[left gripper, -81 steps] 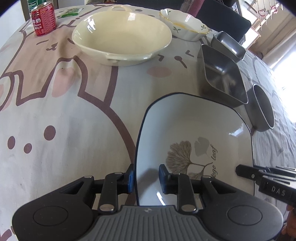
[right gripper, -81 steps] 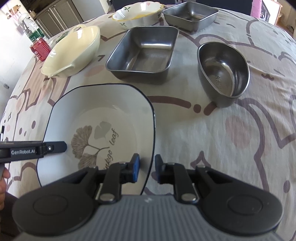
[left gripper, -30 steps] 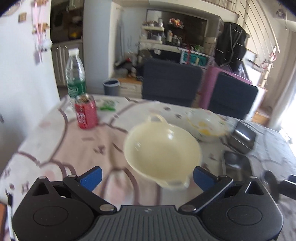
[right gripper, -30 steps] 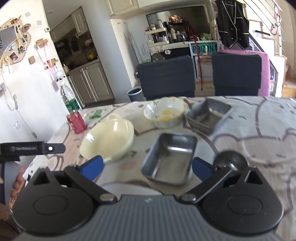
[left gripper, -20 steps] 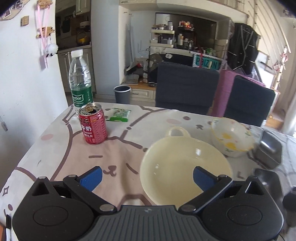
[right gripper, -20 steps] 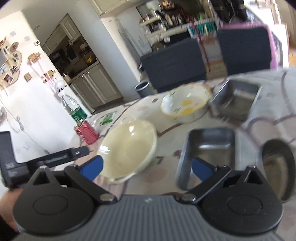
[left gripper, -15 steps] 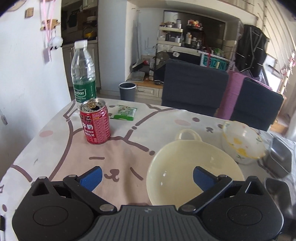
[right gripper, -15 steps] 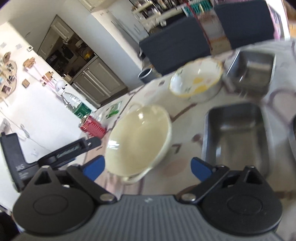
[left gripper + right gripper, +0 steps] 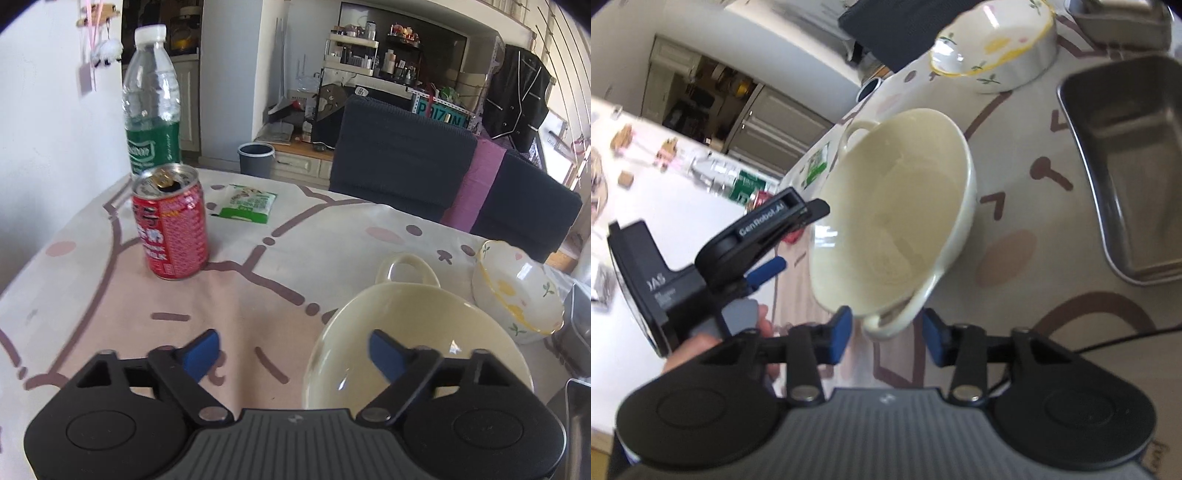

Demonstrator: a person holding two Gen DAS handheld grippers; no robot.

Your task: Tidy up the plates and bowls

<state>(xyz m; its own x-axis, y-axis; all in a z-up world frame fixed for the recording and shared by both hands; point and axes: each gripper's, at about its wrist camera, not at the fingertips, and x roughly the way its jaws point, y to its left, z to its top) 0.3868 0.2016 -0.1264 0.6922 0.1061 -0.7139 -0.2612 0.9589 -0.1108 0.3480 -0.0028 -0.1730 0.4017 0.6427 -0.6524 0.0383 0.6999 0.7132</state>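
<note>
A cream bowl with two loop handles stands on the cartoon-print tablecloth. My left gripper straddles the bowl's left rim, one pad over the cloth and one over the inside. Its jaws are closing and the pads do not touch the rim. In the right wrist view the cream bowl fills the centre. My right gripper has the bowl's near handle between its closing jaws, with small gaps on both sides. The left gripper shows at the bowl's left rim, held by a hand.
A floral bowl sits right of the cream bowl, with a steel pan nearer me and another steel pan behind. A red can, a water bottle and a green packet stand far left. Dark chairs line the far edge.
Both grippers let go of the white leaf plate, then came down and forward to the cream bowl. Their jaws have narrowed from wide open, and the right gripper has rolled.
</note>
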